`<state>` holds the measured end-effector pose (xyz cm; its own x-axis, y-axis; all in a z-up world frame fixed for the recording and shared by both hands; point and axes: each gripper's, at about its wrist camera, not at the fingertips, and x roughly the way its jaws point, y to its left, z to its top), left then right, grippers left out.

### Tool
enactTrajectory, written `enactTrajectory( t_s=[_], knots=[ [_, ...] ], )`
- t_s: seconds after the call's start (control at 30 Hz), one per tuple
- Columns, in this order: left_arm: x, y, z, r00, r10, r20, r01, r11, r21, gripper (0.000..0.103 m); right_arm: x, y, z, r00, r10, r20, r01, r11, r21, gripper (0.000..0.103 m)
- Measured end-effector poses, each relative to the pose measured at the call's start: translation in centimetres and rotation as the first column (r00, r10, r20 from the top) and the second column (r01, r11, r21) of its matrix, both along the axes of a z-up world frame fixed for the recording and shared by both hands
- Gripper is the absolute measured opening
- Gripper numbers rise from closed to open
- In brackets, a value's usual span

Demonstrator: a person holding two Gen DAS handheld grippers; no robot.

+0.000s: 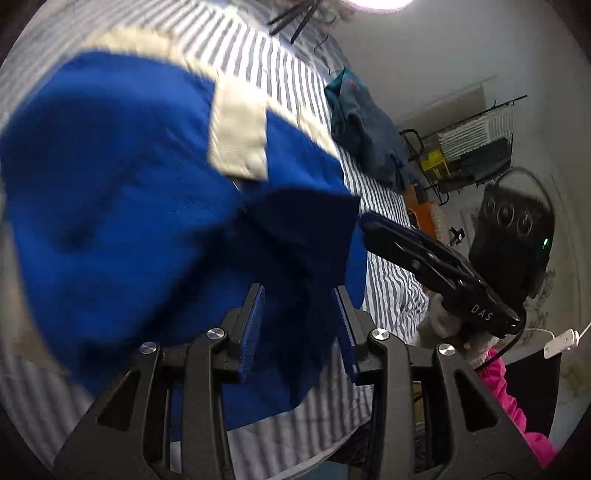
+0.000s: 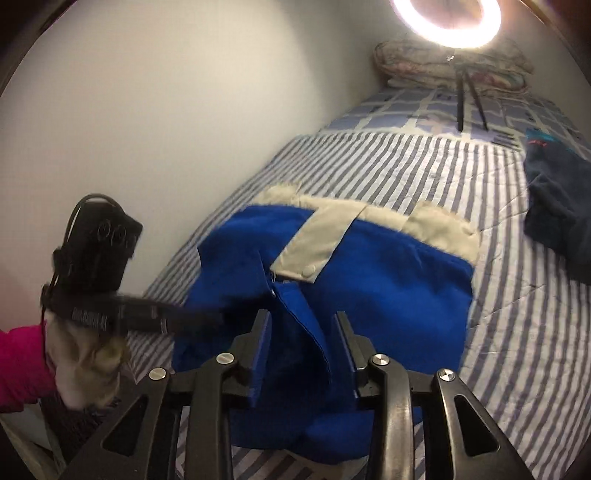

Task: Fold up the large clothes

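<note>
One dark garment (image 2: 561, 206) beyond jacket (image 2: 388, 288)

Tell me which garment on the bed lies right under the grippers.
The bright blue jacket with cream trim lies right under both the left gripper and right gripper. The dark navy garment sits apart, farther up the striped bed.

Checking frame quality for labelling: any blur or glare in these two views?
Left wrist: blue jacket motion-smeared, striped sheet sharper, glare clipped at top edge. Right wrist: ring light blown out, jacket's right edge streaked; fisheye vignette in both.
</note>
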<state>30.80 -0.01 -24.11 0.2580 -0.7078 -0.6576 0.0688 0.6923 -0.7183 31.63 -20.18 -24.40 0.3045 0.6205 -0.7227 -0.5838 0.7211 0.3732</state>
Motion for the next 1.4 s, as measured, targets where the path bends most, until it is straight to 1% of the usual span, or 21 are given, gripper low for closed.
enactTrajectory(
  t_s=[0.13, 0.17, 0.2, 0.23, 0.3, 0.37, 0.43, 0.53, 0.57, 0.6, 0.67, 0.7, 0.77, 0.83, 0.9, 1.0, 1.07, 1.13, 1.2, 1.27, 1.4],
  knots=[
    [0.4, -2.2, -1.5, 1.000, 0.004, 0.009, -0.004, 0.999, 0.042, 0.042, 0.4, 0.1, -1.0, 1.000, 0.002, -0.015, -0.002, 1.000, -0.006, 0.032],
    [0.5, -2.5, -1.7, 1.000, 0.005, 0.016, -0.006, 0.999, 0.042, 0.038, 0.7, 0.1, -1.1, 1.000, 0.002, -0.021, -0.002, 1.000, 0.001, 0.029],
    [0.5, -2.8, -1.9, 1.000, 0.002, 0.024, -0.003, 0.999, 0.033, 0.029, 0.9, 0.2, -1.3, 1.000, 0.004, -0.024, -0.004, 1.000, 0.005, 0.026],
    [0.3, -3.2, -2.0, 1.000, -0.011, 0.026, 0.010, 1.000, 0.030, 0.003, 1.1, 0.3, -1.4, 1.000, 0.007, -0.026, -0.007, 1.000, 0.006, 0.023],
    [-0.3, -4.1, -2.2, 0.999, -0.031, 0.045, 0.029, 0.998, 0.053, 0.003, 1.5, 0.5, -1.8, 1.000, 0.006, -0.026, -0.006, 1.000, -0.005, 0.007],
    [-0.9, -4.5, -2.2, 0.997, -0.051, 0.063, 0.046, 0.996, 0.078, 0.003, 2.2, 0.5, -2.4, 0.999, -0.035, -0.009, 0.034, 0.998, -0.059, 0.002],
    [-1.2, -4.5, -2.3, 0.996, -0.056, 0.072, 0.048, 0.994, 0.101, 0.003, 3.1, 0.3, -3.6, 0.996, -0.088, -0.016, 0.086, 0.988, -0.125, 0.002],
    [-1.3, -4.6, -1.9, 0.993, -0.075, 0.094, 0.062, 0.989, 0.135, 0.003, 3.2, 0.4, -4.6, 0.994, -0.104, -0.010, 0.102, 0.983, -0.150, 0.001],
    [-1.5, -4.6, -1.5, 0.991, -0.090, 0.103, 0.074, 0.986, 0.148, 0.003, 3.0, 0.5, -4.2, 0.995, -0.098, 0.009, 0.098, 0.982, -0.161, 0.006],
    [-1.7, -4.6, -1.0, 0.988, -0.115, 0.106, 0.096, 0.981, 0.168, 0.003, 2.8, 0.4, -3.5, 0.994, -0.103, 0.036, 0.108, 0.980, -0.168, 0.015],
    [-1.9, -4.4, 0.3, 0.982, -0.152, 0.110, 0.132, 0.976, 0.175, 0.005, 2.3, -0.7, -1.9, 0.989, -0.131, 0.070, 0.138, 0.983, -0.118, 0.029],
    [-2.0, -4.1, 1.2, 0.978, -0.165, 0.131, 0.142, 0.975, 0.170, 0.006, 2.1, -1.4, -1.2, 0.986, -0.145, 0.081, 0.152, 0.985, -0.085, 0.029],
    [-1.9, -2.7, 3.4, 0.968, -0.154, 0.199, 0.118, 0.977, 0.179, 0.016, 1.6, -2.9, 0.0, 0.974, -0.191, 0.121, 0.198, 0.979, -0.054, 0.029],
    [-1.3, -0.3, 5.1, 0.957, -0.100, 0.271, 0.044, 0.978, 0.206, 0.025, 1.1, -4.2, 0.7, 0.957, -0.236, 0.170, 0.247, 0.968, -0.046, 0.033],
    [0.3, 2.9, 5.7, 0.954, -0.018, 0.298, -0.049, 0.975, 0.216, 0.027, 1.2, -5.2, 0.7, 0.948, -0.265, 0.174, 0.276, 0.960, -0.041, 0.033],
    [2.6, 7.3, 5.3, 0.943, 0.099, 0.317, -0.185, 0.950, 0.253, 0.027, 1.8, -5.8, -0.1, 0.934, -0.322, 0.156, 0.329, 0.944, -0.019, 0.033],
    [4.3, 9.9, 4.3, 0.937, 0.166, 0.308, -0.250, 0.933, 0.260, 0.027, 2.5, -5.7, -0.7, 0.934, -0.330, 0.133, 0.336, 0.942, -0.020, 0.033],
    [5.4, 11.1, 2.9, 0.945, 0.170, 0.278, -0.249, 0.927, 0.280, 0.027, 3.0, -5.2, -1.2, 0.940, -0.317, 0.127, 0.323, 0.946, -0.032, 0.033],
    [5.5, 12.1, 0.4, 0.963, 0.152, 0.225, -0.225, 0.910, 0.348, 0.027, 3.5, -4.4, -2.0, 0.952, -0.286, 0.111, 0.294, 0.953, -0.066, 0.030],
    [6.1, 11.9, -2.0, 0.975, 0.142, 0.173, -0.195, 0.919, 0.344, 0.026, 3.5, -4.0, -3.2, 0.960, -0.268, 0.081, 0.276, 0.956, -0.098, 0.030],
    [5.5, 12.0, -2.4, 0.974, 0.098, 0.203, -0.167, 0.917, 0.362, 0.026, 3.4, -3.8, -6.5, 0.966, -0.258, 0.010, 0.257, 0.956, -0.142, 0.030]
  ],
)
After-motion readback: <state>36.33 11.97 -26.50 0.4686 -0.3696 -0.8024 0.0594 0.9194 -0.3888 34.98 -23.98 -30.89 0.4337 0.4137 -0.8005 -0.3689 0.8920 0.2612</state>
